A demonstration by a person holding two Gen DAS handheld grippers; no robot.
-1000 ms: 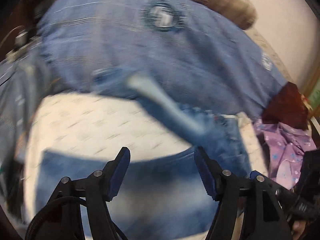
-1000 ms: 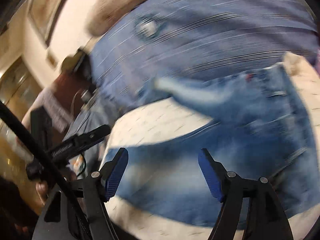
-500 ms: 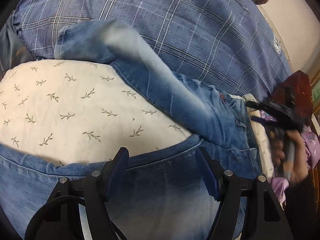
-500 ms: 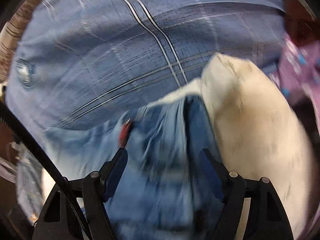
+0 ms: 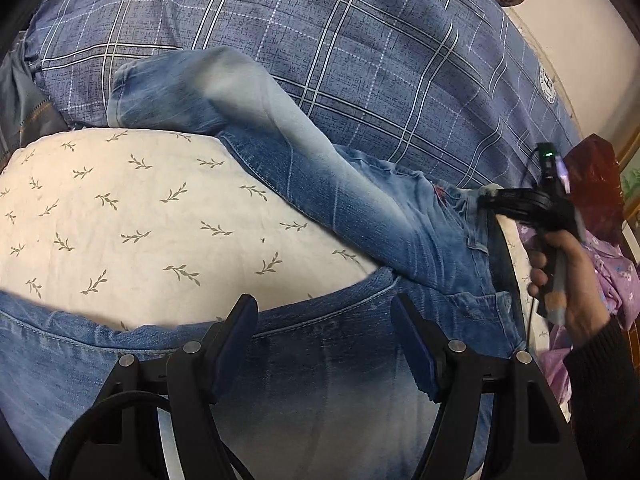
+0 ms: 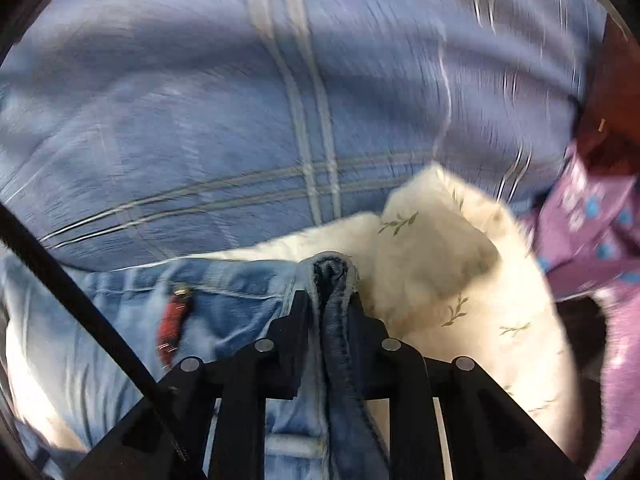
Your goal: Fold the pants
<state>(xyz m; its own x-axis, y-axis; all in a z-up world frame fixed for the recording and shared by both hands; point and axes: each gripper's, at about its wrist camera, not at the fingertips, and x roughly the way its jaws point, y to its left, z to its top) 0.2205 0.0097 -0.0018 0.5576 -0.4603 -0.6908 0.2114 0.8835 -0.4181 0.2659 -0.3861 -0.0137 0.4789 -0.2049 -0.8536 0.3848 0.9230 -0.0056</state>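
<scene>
The jeans (image 5: 360, 216) lie spread over a cream leaf-print pillow (image 5: 140, 216) on a blue plaid bedcover (image 5: 360, 60); the right hand-held gripper (image 6: 330, 300) has just been closing and now pinches their bunched waistband edge; the left hand-held gripper (image 5: 324, 332) hangs over a denim leg, jaws apart, nothing between them.

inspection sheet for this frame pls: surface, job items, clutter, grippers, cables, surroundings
Surface: cream leaf-print pillow on blue plaid bedding.
Job's things: jeans spread unfolded, one leg across the pillow, the other under the left gripper.
Clutter: purple garment, dark red item at the right.
Grippers: left gripper open over denim; right gripper has just closed, shut on the jeans' edge.
Cables: black cable crosses the right wrist view.
Surroundings: pale wall.
</scene>
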